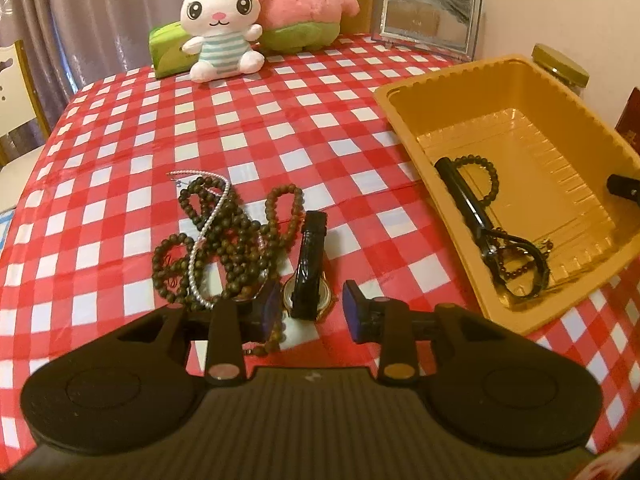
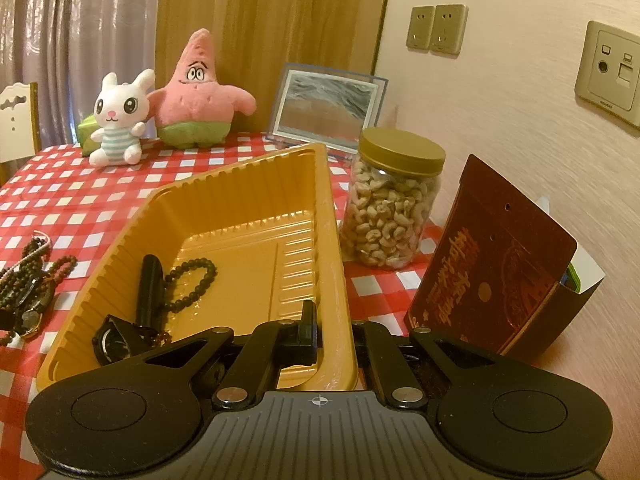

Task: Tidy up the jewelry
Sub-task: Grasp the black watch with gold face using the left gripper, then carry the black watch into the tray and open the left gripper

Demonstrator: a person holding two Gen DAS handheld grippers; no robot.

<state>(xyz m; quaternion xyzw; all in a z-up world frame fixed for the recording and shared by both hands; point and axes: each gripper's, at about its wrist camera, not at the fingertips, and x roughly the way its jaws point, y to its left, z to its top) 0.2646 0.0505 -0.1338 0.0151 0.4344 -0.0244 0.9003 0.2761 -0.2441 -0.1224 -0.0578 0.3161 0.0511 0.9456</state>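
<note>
On the red checked cloth lies a pile of dark bead strings (image 1: 224, 240) with a pearl strand (image 1: 208, 232) across it. Beside it lies a black-strapped watch (image 1: 310, 248) with a gold case. My left gripper (image 1: 314, 312) is open just above the watch's case, one blue pad on each side and neither touching it. The yellow tray (image 1: 452, 80) on the right holds a black watch (image 1: 472, 208) and a dark bead bracelet (image 1: 486, 176). My right gripper (image 2: 334, 336) is shut on the yellow tray's (image 2: 240, 164) near wall, one finger inside and one outside.
At the back of the table stand a white plush rabbit (image 1: 220, 28), a pink star plush (image 1: 304, 4) and a picture frame (image 1: 426, 14). A jar of cashews (image 2: 394, 200) and a dark red packet (image 2: 492, 264) stand right of the tray, against the wall. A chair (image 1: 16, 92) is at the left.
</note>
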